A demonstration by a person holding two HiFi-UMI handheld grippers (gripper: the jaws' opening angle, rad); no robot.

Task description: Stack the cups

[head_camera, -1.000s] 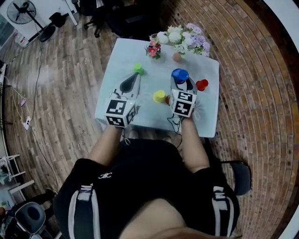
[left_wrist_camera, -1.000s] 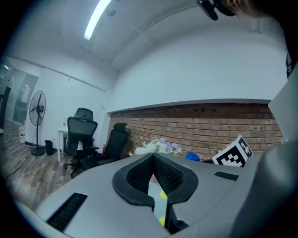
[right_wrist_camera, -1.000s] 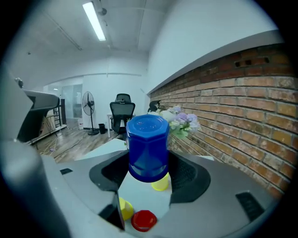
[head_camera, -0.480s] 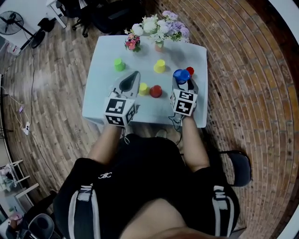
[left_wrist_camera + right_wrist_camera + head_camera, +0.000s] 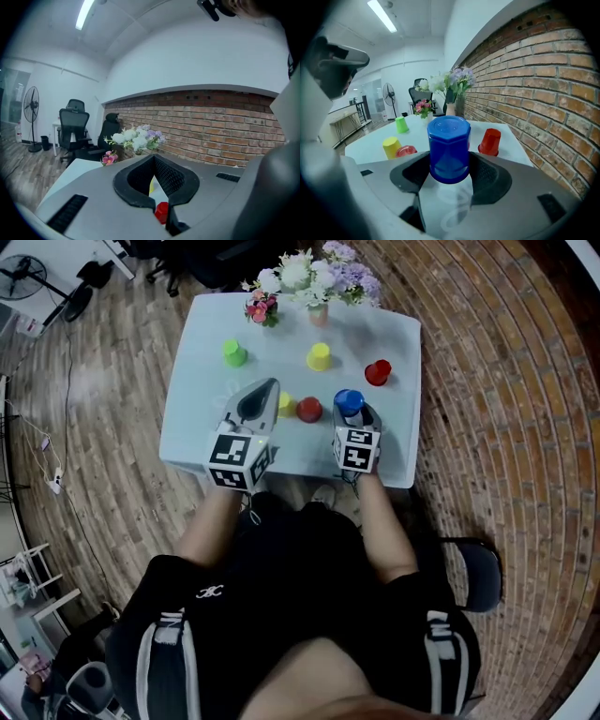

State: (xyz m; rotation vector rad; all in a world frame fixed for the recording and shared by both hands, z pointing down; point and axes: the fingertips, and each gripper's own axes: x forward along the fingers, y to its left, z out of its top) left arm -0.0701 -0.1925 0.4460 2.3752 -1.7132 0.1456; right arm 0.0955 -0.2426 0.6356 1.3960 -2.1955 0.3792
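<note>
The head view alone takes in the whole white table [image 5: 202,418]. A flower bouquet [image 5: 314,273] stands at its far edge, and both grippers hang over its near edge. A green cup [image 5: 233,352], a far yellow cup [image 5: 319,356] and a far red cup [image 5: 378,372] stand across its middle.

Only the right gripper view shows the grip. The right gripper [image 5: 449,164] has its jaws about half apart, pressing both sides of the upside-down blue cup [image 5: 449,147], near the table's right front corner.

The left gripper [image 5: 157,206] has its jaws closed together on nothing. The near red cup [image 5: 161,212] shows beyond them, and the head view sets it beside the near yellow cup [image 5: 286,404].
</note>
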